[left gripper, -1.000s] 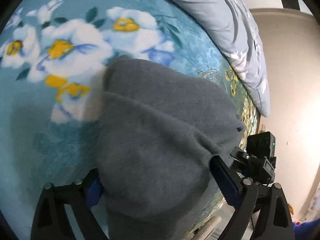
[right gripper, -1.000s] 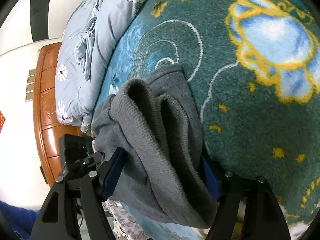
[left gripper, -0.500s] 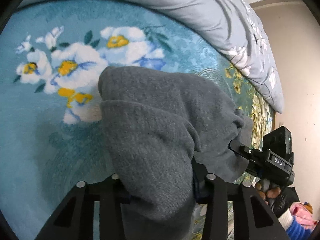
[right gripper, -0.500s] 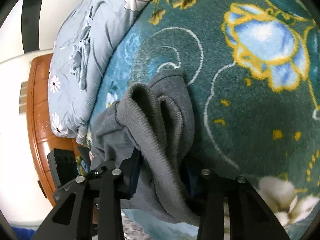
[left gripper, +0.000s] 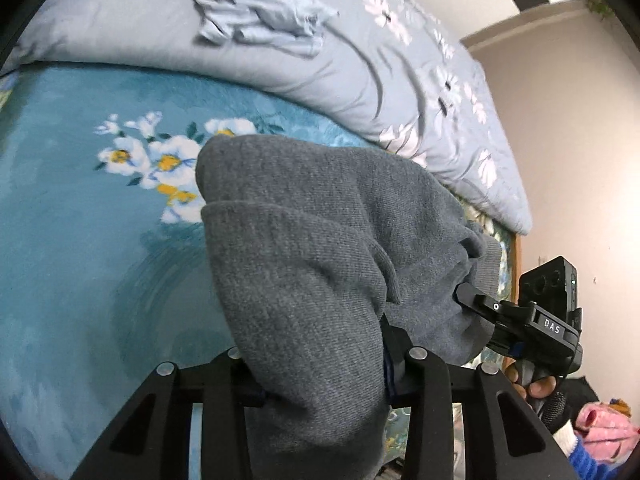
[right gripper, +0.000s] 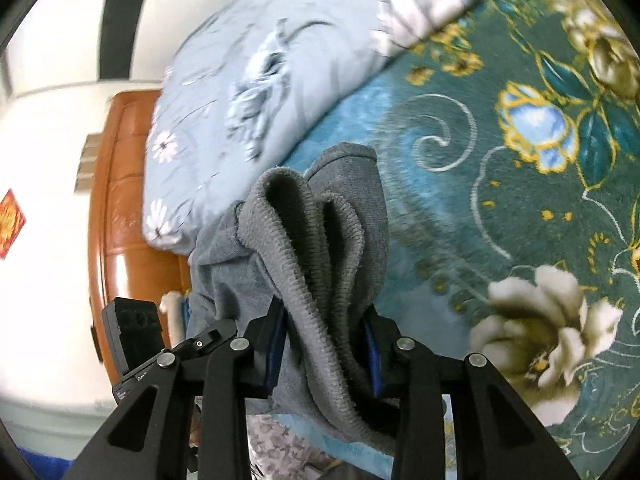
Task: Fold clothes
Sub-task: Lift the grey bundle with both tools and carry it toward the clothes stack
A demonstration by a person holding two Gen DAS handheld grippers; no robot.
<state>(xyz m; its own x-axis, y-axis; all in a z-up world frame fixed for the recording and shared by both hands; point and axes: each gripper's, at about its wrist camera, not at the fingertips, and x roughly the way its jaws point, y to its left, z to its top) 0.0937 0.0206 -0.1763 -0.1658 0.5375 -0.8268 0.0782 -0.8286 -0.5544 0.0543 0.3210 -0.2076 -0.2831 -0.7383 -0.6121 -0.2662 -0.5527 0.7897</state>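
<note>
A grey knit garment (left gripper: 304, 240) is bunched and hangs between both grippers above a teal floral blanket (left gripper: 80, 240). My left gripper (left gripper: 320, 364) is shut on one bunched end of it; the cloth drapes over the jaws and hides the fingertips. My right gripper (right gripper: 324, 344) is shut on the other end, where folded ribbed edges (right gripper: 304, 232) stand up between the jaws. The right gripper also shows at the right of the left wrist view (left gripper: 532, 320), and the left gripper at the lower left of the right wrist view (right gripper: 160, 360).
A pale blue-grey floral duvet (left gripper: 280, 48) lies rolled along the far side of the bed; it also shows in the right wrist view (right gripper: 280, 60). A wooden headboard (right gripper: 116, 200) and white wall stand beyond it. The blanket (right gripper: 520, 160) spreads to the right.
Both grippers went from wide open around the garment to shut on it, then lifted and pulled back, so more duvet and wall show.
</note>
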